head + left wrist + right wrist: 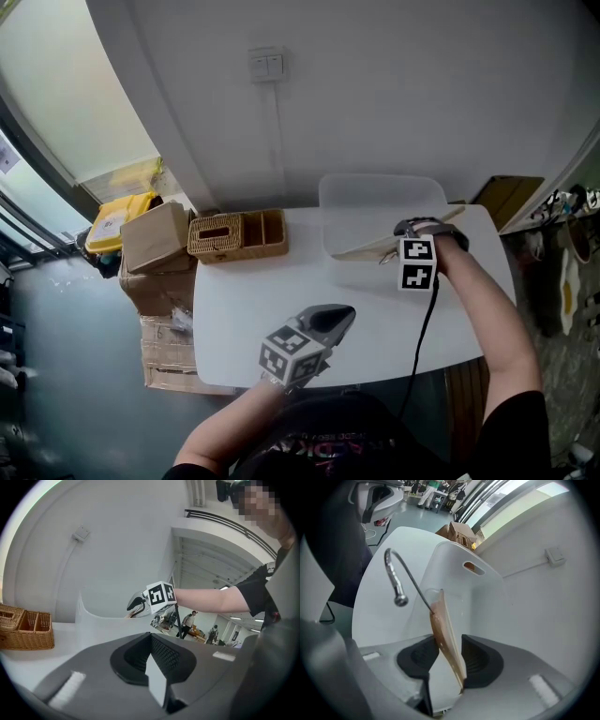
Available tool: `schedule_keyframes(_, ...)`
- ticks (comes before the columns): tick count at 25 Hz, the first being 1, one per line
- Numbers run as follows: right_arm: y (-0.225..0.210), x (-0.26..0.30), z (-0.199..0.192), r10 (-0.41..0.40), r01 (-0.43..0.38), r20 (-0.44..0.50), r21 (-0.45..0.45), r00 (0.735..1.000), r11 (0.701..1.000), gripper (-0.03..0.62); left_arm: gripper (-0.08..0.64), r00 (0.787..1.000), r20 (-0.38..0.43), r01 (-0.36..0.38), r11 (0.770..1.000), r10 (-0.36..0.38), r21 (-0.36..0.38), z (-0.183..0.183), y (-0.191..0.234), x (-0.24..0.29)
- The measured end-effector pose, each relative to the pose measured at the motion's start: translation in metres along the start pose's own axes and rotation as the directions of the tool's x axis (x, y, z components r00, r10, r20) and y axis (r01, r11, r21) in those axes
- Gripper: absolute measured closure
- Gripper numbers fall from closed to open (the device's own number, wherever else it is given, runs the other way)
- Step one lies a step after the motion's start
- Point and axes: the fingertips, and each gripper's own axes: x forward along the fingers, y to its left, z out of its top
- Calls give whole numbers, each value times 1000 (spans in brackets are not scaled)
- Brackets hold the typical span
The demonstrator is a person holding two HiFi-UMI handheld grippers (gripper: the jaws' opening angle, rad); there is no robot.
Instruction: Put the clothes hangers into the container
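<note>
A wooden clothes hanger (370,247) with a metal hook (393,573) lies slanted over the front rim of the clear plastic container (380,184) at the back of the white table (272,300). My right gripper (409,230) points steeply down at it. In the right gripper view the hanger (446,641) stands loose and tilted between the open jaws of that gripper (447,662), with gaps beside it. My left gripper (339,317) hovers over the table's front, shut and empty, aimed at the container (105,625). Its jaws (152,660) meet in the left gripper view.
A wicker basket (238,234) with compartments sits at the table's back left, also seen in the left gripper view (26,630). Cardboard boxes (155,242) and a yellow bin (117,217) stand on the floor to the left. The wall runs right behind the container.
</note>
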Motion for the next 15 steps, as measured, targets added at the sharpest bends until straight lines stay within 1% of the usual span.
schedule_keyframes(10,2,-3,-31,-26,26,-56,7,998,1000,436,555,1000,-10,15,1000,-14,9,-1,1,-1)
schedule_keyframes(15,5,-4,-56,-28,33,-76,61,997,998,436,555,999,-24,31,999,-32,-6,-5,-4,6)
